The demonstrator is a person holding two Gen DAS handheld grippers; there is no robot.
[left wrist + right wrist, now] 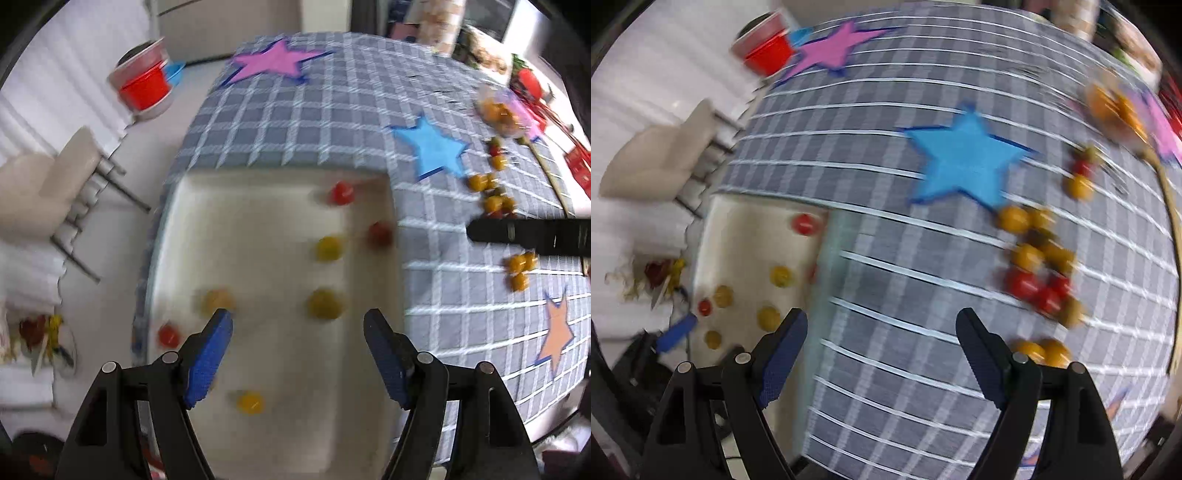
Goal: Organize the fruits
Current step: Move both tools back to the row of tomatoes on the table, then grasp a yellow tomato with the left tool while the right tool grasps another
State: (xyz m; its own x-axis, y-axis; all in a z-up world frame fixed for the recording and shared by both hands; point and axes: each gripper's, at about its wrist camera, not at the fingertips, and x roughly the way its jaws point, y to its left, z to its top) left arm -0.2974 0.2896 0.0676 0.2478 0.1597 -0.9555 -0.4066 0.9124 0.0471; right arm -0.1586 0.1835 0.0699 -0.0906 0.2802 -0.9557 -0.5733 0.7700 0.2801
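A white tray [266,435] lies on the checked tablecloth and holds several loose red and yellow cherry tomatoes, such as a yellow one [325,303] and a red one [341,192]. My left gripper [298,325] is open and empty above the tray. More tomatoes [493,199] lie loose on the cloth to the right. In the right wrist view, my right gripper [882,325] is open and empty over the cloth, between the tray [746,236] and a cluster of red and yellow tomatoes [1039,269]. Two yellow ones [1043,352] lie by its right finger.
Paper stars are stuck on the cloth: blue [964,162], pink [275,61], orange [557,332]. A clear bag of tomatoes [502,112] lies at the far right. The right gripper's black finger [528,234] crosses the left view. A chair [55,184] and red bucket [146,88] stand on the floor.
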